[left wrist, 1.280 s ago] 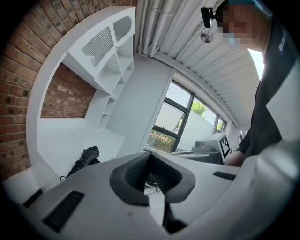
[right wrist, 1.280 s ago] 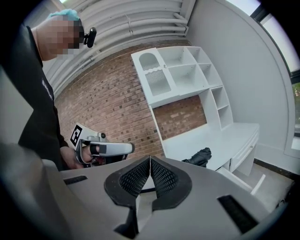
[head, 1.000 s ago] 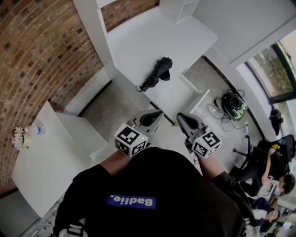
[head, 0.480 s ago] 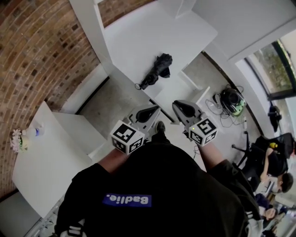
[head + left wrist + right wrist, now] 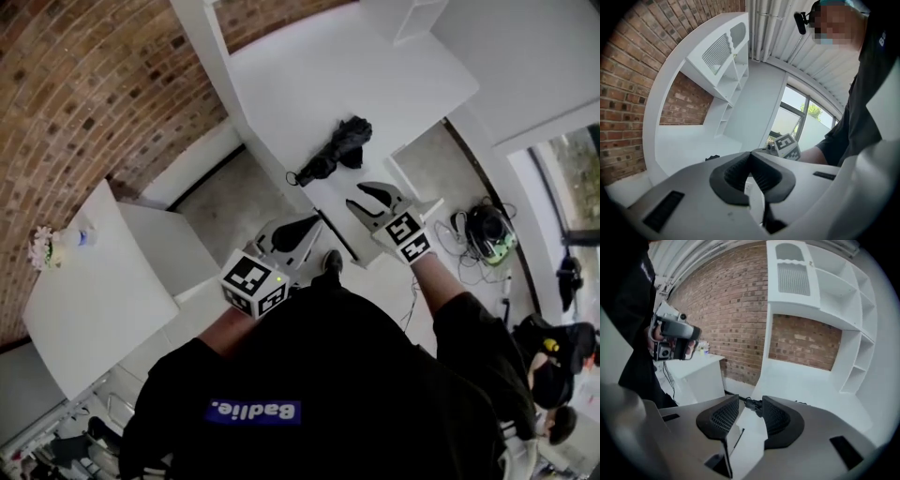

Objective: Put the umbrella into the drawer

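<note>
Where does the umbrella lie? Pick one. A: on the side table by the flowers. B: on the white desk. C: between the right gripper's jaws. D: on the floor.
B: the folded black umbrella lies on the white desk, ahead of the right gripper, whose jaws have just been opening with nothing between them.

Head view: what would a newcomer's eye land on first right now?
The black folded umbrella lies alone on the white desk, dark against it, near the desk's front edge. Just short of it the right gripper points toward it; its jaws have just been opening, with nothing between them. The left gripper hangs beside it, jaws shut.
</note>
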A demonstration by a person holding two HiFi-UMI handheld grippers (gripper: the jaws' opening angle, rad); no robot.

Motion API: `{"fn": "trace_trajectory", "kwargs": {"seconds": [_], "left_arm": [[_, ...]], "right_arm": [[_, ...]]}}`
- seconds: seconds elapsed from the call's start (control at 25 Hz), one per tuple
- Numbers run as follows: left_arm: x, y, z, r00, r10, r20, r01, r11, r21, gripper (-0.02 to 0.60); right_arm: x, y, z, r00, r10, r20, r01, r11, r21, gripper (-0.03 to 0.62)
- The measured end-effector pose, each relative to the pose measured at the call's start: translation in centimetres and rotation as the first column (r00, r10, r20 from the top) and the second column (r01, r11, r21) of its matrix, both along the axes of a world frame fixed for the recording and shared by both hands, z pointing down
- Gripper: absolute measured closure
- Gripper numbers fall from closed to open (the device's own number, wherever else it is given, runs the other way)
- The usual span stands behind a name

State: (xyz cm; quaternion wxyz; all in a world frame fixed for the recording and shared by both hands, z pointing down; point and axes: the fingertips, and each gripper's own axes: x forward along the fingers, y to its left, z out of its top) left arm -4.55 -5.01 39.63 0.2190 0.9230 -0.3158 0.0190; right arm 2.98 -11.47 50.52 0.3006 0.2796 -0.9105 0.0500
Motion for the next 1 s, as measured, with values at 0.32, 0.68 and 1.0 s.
{"fn": "trace_trajectory", "kwargs": {"seconds": [0.32, 0.68, 1.0], "left_arm": [[0.5, -1.7, 1.2, 0.994, -0.108, 0.004, 0.108, 0.994, -0.036, 0.578], [0.3, -1.5, 1.9, 0.986, -0.167, 0.005, 0.167, 0.984, -0.056, 0.578], [-0.8, -1.7, 2.7, 0.976, -0.215, 0.018, 0.216, 0.974, -0.063, 0.578]], "right_arm": [[0.0, -6.2, 6.0, 0.887, -0.282, -0.367, 0.332, 0.940, 0.082, 0.391], [-0.1, -9.8, 12.7, 0.503, -0.471, -0.725, 0.704, 0.709, 0.028, 0.352], [-0.9, -12.2, 15.9, 0.249, -0.533, -0.808, 0.842, 0.532, -0.091, 0.324]]}}
